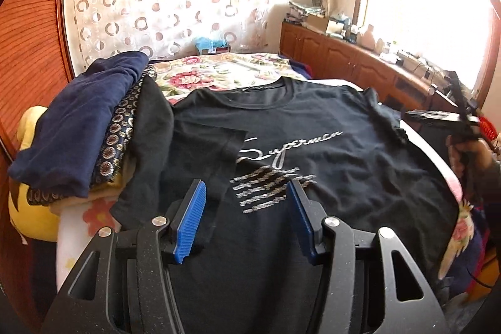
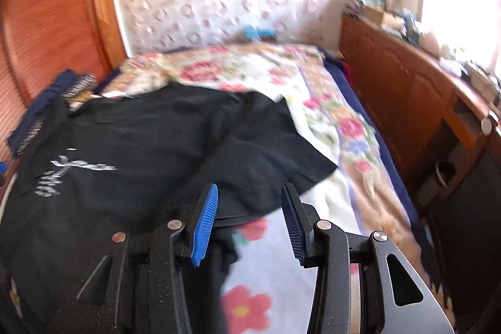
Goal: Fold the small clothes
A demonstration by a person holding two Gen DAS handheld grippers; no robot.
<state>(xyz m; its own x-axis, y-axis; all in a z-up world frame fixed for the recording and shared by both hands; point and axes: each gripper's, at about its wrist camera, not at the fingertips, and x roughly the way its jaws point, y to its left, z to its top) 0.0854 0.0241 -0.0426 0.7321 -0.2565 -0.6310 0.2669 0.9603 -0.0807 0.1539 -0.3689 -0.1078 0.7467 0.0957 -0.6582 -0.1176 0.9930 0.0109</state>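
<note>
A black T-shirt (image 1: 328, 152) with silver "Superman" lettering lies front up on the bed; its left sleeve is folded in over the chest. My left gripper (image 1: 247, 193) is open and empty, hovering over the shirt's lower front. My right gripper (image 2: 249, 196) is open and empty above the shirt's right sleeve (image 2: 266, 152) and side edge. The shirt also shows in the blurred right wrist view (image 2: 125, 152). The right gripper (image 1: 463, 121) shows at the far right of the left wrist view.
A pile of clothes, navy on top (image 1: 78, 121), sits left of the shirt. The floral bedspread (image 2: 338, 121) stretches beyond. A wooden cabinet (image 2: 407, 89) with clutter runs along the right. A wooden wall (image 1: 28, 52) stands on the left.
</note>
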